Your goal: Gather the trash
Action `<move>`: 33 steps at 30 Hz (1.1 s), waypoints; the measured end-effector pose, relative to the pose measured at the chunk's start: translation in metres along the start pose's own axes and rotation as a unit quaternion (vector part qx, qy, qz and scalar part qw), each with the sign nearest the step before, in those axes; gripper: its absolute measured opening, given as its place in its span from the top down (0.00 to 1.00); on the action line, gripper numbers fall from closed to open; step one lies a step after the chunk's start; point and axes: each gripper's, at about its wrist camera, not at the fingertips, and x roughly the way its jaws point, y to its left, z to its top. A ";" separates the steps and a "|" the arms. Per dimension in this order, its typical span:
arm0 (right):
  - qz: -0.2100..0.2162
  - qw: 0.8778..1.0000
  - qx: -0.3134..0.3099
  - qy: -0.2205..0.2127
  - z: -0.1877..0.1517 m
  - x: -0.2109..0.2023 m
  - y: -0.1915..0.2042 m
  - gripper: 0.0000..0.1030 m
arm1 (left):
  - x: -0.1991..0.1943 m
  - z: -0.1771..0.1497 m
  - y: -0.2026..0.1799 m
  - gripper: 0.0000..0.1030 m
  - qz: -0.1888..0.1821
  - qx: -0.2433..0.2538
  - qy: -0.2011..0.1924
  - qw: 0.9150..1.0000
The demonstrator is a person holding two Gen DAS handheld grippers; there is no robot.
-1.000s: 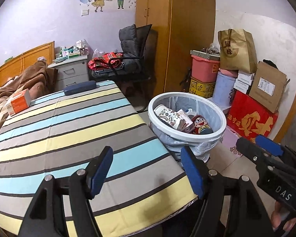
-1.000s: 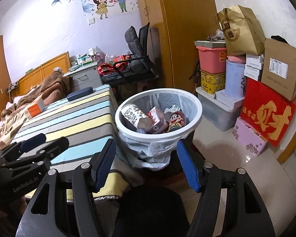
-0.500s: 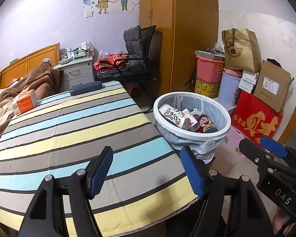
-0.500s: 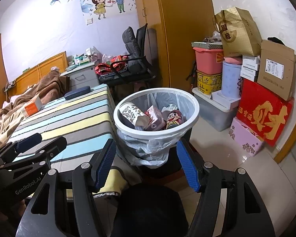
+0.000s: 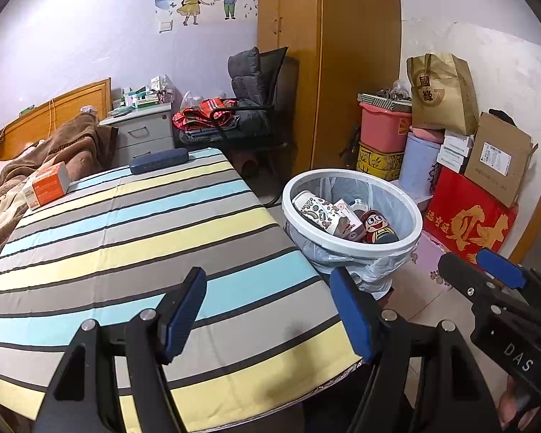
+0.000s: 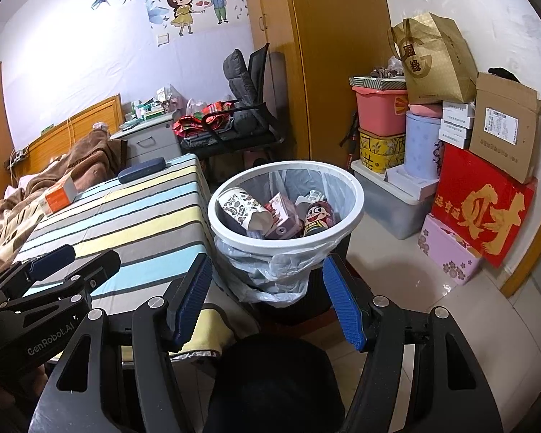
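Observation:
A white trash bin (image 5: 411, 241) (image 6: 353, 216) lined with a clear plastic bag stands on the floor beside the striped table (image 5: 126, 238) (image 6: 133, 223). Inside lie a patterned paper cup (image 5: 317, 209) (image 6: 243, 209), a small carton (image 6: 283, 213) and a cartoon-face can (image 5: 377, 227) (image 6: 319, 216). My left gripper (image 5: 267, 310) hovers open over the table's near corner, nothing between its blue pads. My right gripper (image 6: 267, 296) is open and empty just in front of the bin. Each gripper shows at the edge of the other's view.
An orange box (image 5: 47, 184) and a dark blue case (image 5: 158, 160) rest at the table's far end. Stacked boxes, a red carton (image 6: 483, 205), a paper bag (image 6: 436, 61) and a grey tote (image 6: 389, 198) line the right wall. A chair (image 6: 241, 122) and wardrobe stand behind.
Both views have shifted slightly, the bin sitting a little further right and lower for the left camera. The grippers keep the same opening; nothing was picked up or dropped.

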 end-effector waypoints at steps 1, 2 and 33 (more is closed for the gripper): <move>0.000 1.000 0.000 0.000 0.000 0.001 0.001 0.36 | -0.001 0.000 0.000 0.29 0.001 0.000 -0.001 1.000; 0.000 1.000 0.000 -0.001 0.000 0.000 0.001 0.36 | -0.001 0.000 0.001 0.29 0.001 0.000 -0.001 1.000; -0.001 1.000 -0.002 -0.002 0.003 -0.003 0.005 0.36 | -0.005 0.001 0.002 0.29 0.005 -0.004 -0.003 1.000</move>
